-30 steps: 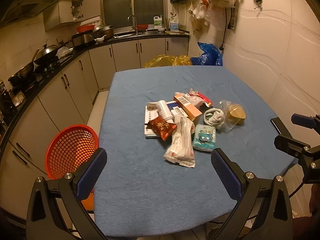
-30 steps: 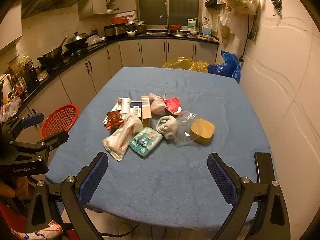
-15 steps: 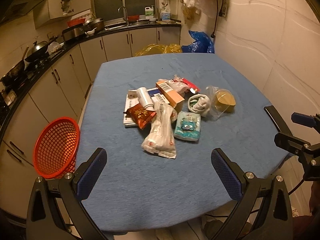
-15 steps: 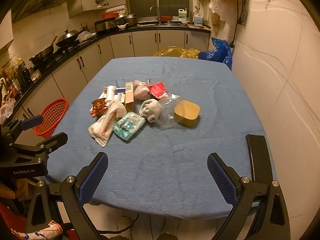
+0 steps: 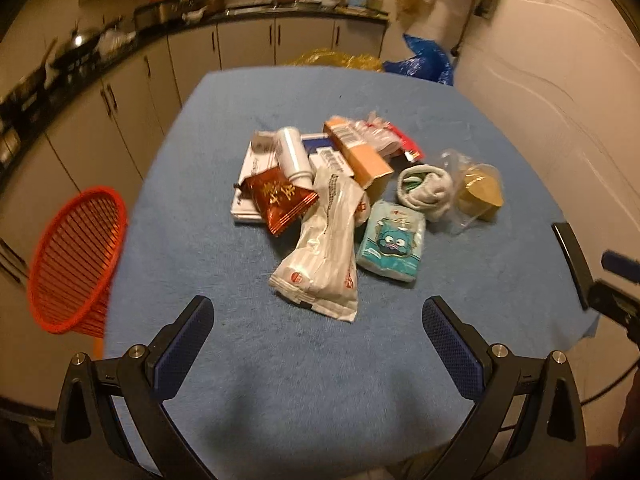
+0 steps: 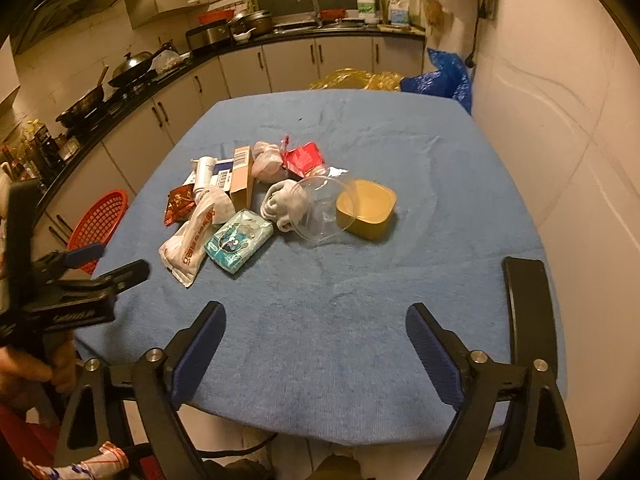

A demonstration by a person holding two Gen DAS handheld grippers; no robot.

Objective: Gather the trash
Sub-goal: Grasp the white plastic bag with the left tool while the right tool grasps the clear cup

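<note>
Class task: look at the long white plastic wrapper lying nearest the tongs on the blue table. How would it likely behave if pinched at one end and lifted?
The white wrapper looks crumpled and thin, so it would probably droop rather than stay stiff. Its glossy film may slip between the pads. It appears flattened, so it is likely light.

Both wrist views look steeply down, sharing the blue table [image 5: 320, 380].

Litter heap [image 6: 256, 204] mid blue table [image 6: 400, 280], red basket [image 6: 100, 224] left, empty right gripper [image 6: 316, 344] wide, just narrowing.
</note>
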